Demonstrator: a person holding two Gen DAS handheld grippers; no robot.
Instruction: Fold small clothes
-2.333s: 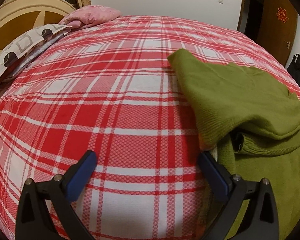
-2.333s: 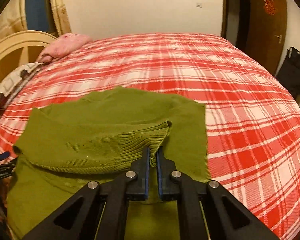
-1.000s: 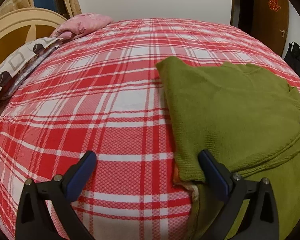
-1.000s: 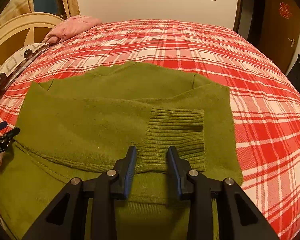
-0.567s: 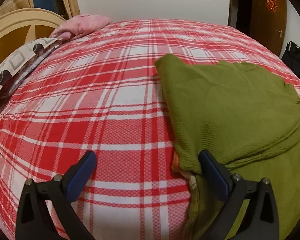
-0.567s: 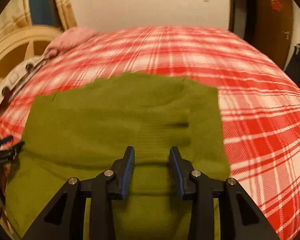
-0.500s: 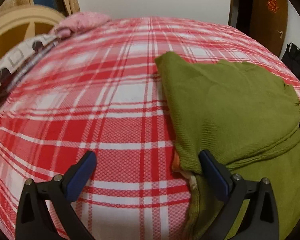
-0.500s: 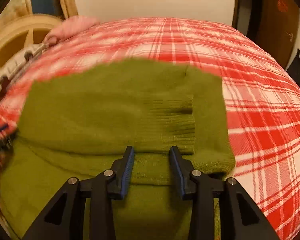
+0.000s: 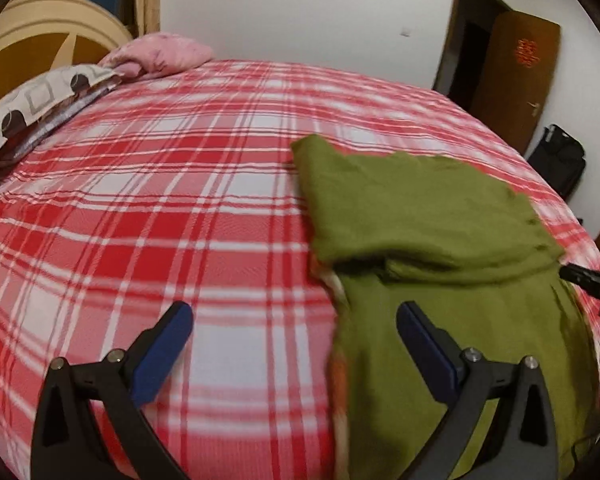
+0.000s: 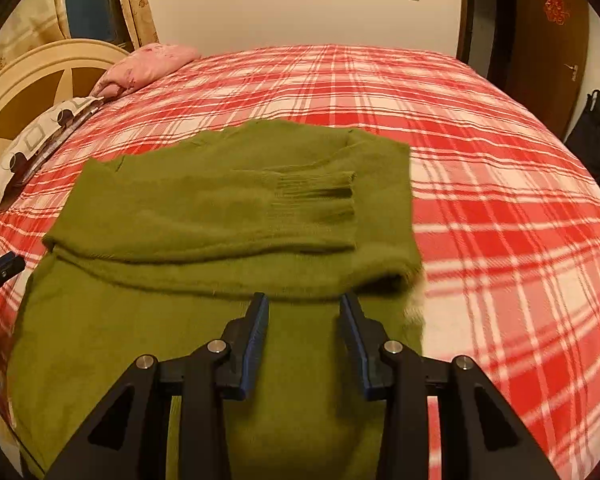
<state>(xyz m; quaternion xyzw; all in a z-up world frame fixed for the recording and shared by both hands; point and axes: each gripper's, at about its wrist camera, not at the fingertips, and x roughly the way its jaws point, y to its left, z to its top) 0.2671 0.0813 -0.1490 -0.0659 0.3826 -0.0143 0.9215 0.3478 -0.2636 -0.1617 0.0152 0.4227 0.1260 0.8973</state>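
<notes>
A green knitted sweater (image 10: 204,216) lies on the red plaid bed (image 10: 480,184), its sleeve with the ribbed cuff (image 10: 316,196) folded flat across the body. In the right wrist view my right gripper (image 10: 303,308) hovers over the sweater's near part, jaws partly apart with nothing between them. In the left wrist view the same sweater (image 9: 420,208) fills the right side. My left gripper (image 9: 294,320) stands wide open above the sweater's left edge; one finger is over the bed, the other over the green cloth. The right gripper's tip (image 9: 588,280) shows at the far right.
A pink pillow (image 10: 148,64) and a grey patterned pillow (image 10: 36,140) lie by the cream headboard (image 10: 32,80) at the left. A brown door (image 9: 512,76) and a dark bag (image 9: 556,156) stand beyond the bed's right side.
Both grippers have drawn back toward the near edge, so the sweater sits farther off. The right gripper, shut on the cuff earlier, has let it go; the sleeve lies flat.
</notes>
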